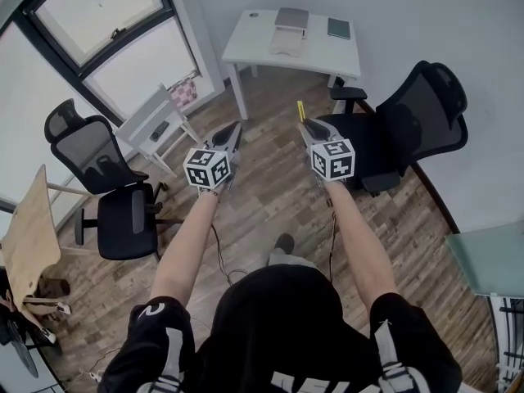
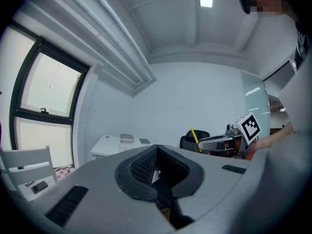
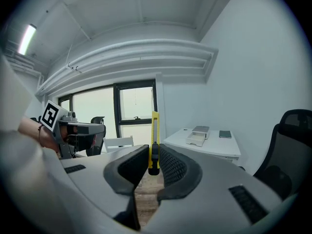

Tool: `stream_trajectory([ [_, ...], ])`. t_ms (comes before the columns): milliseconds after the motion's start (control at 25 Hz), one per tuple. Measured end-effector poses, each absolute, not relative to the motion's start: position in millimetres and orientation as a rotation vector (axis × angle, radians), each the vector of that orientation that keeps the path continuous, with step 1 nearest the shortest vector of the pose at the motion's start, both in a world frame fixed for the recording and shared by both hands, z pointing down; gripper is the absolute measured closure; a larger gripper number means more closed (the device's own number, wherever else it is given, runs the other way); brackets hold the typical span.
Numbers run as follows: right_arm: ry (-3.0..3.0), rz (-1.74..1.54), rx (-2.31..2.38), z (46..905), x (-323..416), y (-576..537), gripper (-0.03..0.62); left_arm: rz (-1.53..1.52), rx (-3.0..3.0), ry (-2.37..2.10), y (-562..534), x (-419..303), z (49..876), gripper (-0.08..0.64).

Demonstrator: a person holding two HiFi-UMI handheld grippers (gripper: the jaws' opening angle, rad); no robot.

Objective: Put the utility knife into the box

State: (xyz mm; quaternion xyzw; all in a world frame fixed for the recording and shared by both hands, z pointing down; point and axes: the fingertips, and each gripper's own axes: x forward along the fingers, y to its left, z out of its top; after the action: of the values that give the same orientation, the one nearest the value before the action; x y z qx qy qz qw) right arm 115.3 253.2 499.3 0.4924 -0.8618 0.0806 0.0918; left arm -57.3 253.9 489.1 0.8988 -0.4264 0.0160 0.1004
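A yellow utility knife (image 3: 154,135) stands upright between the pads of my right gripper (image 3: 154,152), which is shut on its lower end. From the head view the knife (image 1: 300,110) sticks out past my right gripper (image 1: 304,124), held over the wood floor. The box (image 1: 290,29), a small white open one, lies on the white desk (image 1: 262,47) against the far wall, well ahead of both grippers. My left gripper (image 1: 235,128) is level with the right one; its jaws (image 2: 157,150) are shut with nothing in them. The box (image 3: 197,135) also shows in the right gripper view.
A dark notebook (image 1: 338,29) lies on the desk beside the box. A black office chair (image 1: 409,121) stands close on the right, another (image 1: 110,191) on the left by a small white table (image 1: 155,125). A glass tabletop (image 1: 491,256) is at the right edge.
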Motion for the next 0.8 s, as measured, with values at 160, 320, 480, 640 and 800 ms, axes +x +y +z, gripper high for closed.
stream_trajectory([
  [160,-2.577,0.238,1.457,497.2,120.1,227.7,0.512,0.052,2.662,-1.267,230.7,-48.2,488.1,0.534],
  [320,-2.583,0.233,1.458,496.1,126.7,209.4,0.512,0.052,2.672,-1.270,214.3,-40.6,486.2,0.534],
  [480,-2.583,0.235,1.461,495.3,135.7,203.6,0.512,0.060,2.669,-1.269,207.4,-30.4,488.0,0.534],
  [640,-2.585,0.234,1.477,493.4,148.3,198.1,0.511,0.077,2.681,-1.252,201.9,-15.5,486.3,0.534],
  [800,-2.585,0.251,1.497,494.0,157.6,198.7,0.512,0.097,2.695,-1.233,199.8,-3.7,485.5,0.535],
])
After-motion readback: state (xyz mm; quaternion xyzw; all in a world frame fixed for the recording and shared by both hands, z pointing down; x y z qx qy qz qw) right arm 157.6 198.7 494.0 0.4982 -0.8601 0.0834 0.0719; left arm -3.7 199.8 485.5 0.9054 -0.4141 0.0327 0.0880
